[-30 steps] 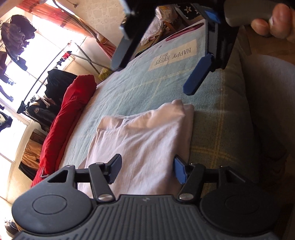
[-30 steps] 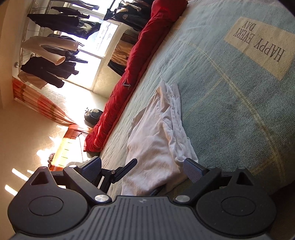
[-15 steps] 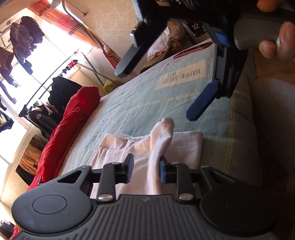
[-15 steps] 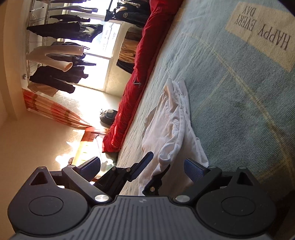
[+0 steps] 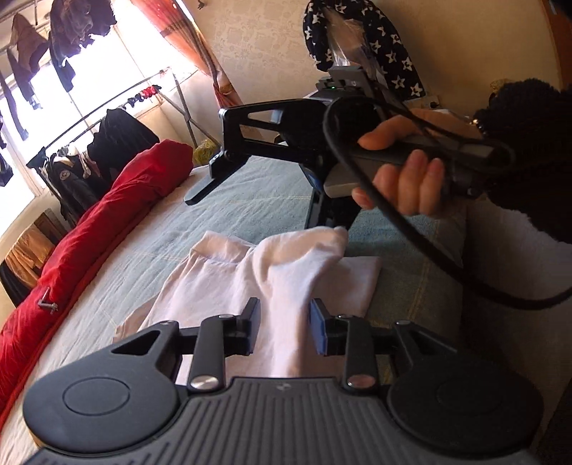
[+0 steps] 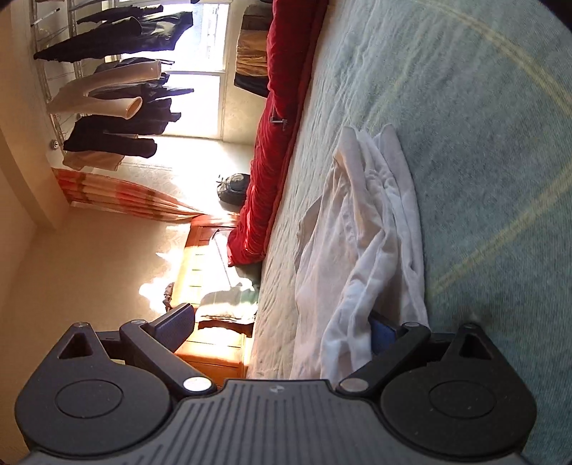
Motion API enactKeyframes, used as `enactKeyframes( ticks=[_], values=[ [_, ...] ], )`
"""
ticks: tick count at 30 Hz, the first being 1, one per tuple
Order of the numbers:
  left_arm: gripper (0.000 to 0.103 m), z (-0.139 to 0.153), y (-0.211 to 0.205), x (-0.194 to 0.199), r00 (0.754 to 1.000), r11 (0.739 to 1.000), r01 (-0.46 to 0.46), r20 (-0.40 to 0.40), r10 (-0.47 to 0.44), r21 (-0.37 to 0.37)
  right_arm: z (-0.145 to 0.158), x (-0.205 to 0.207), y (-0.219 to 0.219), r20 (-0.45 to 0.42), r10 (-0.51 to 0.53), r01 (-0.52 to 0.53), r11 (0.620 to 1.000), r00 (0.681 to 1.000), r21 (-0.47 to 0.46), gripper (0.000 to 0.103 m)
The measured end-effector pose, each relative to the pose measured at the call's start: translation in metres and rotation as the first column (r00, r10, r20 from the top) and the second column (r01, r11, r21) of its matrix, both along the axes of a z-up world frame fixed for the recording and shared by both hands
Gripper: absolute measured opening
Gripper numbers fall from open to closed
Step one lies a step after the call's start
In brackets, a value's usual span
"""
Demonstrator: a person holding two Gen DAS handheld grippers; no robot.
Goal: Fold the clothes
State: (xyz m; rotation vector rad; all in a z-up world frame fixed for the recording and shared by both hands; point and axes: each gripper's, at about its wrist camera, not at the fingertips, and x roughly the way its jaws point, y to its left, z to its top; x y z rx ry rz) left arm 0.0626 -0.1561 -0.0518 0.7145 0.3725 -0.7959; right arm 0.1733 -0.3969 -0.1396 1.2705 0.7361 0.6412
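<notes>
left tongs (image 5: 282, 331): black, blue pad | right tongs (image 5: 257, 200): black, looped cable | sleeve (image 5: 529, 150): black knit

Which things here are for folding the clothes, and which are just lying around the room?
For the job:
- white shirt, a raised fold of it between the left gripper jaws, which are opening
- right gripper, jaws wide, one finger under the shirt's edge
- green bedspread it lies on

Just lying about:
- red quilt
- hanging dark clothes
- star-patterned cloth
- orange curtain

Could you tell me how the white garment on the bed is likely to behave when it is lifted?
The white garment is probably floppy: its raised fold sags between the left tool. It looks light and thin, already creased, so it would likely drape and bunch.
</notes>
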Motion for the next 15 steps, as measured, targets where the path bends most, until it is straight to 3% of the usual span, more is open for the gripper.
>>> enactKeyframes(
  ticks=[4,6,8,11,12,13,15],
  values=[
    [0.032,0.001,0.020,0.000,0.998,0.998,-0.063,-0.011,0.063,-0.021,0.008,0.003,0.010,-0.009,0.029,-0.030,0.992,1.000,-0.119,0.098],
    [0.032,0.000,0.028,0.004,0.997,0.996,-0.080,-0.024,0.079,-0.037,0.007,-0.002,0.012,-0.013,0.022,-0.024,0.981,1.000,-0.192,0.081],
    [0.032,-0.001,0.033,0.012,0.993,0.993,-0.109,-0.054,0.106,-0.053,0.008,-0.005,0.011,-0.018,0.004,-0.007,0.975,1.000,-0.220,0.075],
    [0.032,-0.002,0.038,0.021,0.987,0.987,-0.141,-0.082,0.135,-0.073,0.010,0.000,0.016,-0.016,-0.013,0.007,0.945,1.000,-0.326,0.050],
    [0.032,-0.002,0.039,0.021,0.987,0.987,-0.141,-0.084,0.135,-0.078,0.010,0.001,0.018,-0.026,-0.025,0.014,0.933,0.999,-0.361,0.028],
    [0.032,-0.003,0.041,0.020,0.987,0.987,-0.139,-0.087,0.132,-0.082,0.009,0.001,0.019,-0.033,-0.029,0.015,0.926,0.999,-0.378,0.014],
    [0.033,-0.003,0.041,0.018,0.989,0.988,-0.133,-0.076,0.127,-0.079,0.011,-0.001,0.021,-0.034,-0.035,0.018,0.916,0.999,-0.401,0.013]
  ],
)
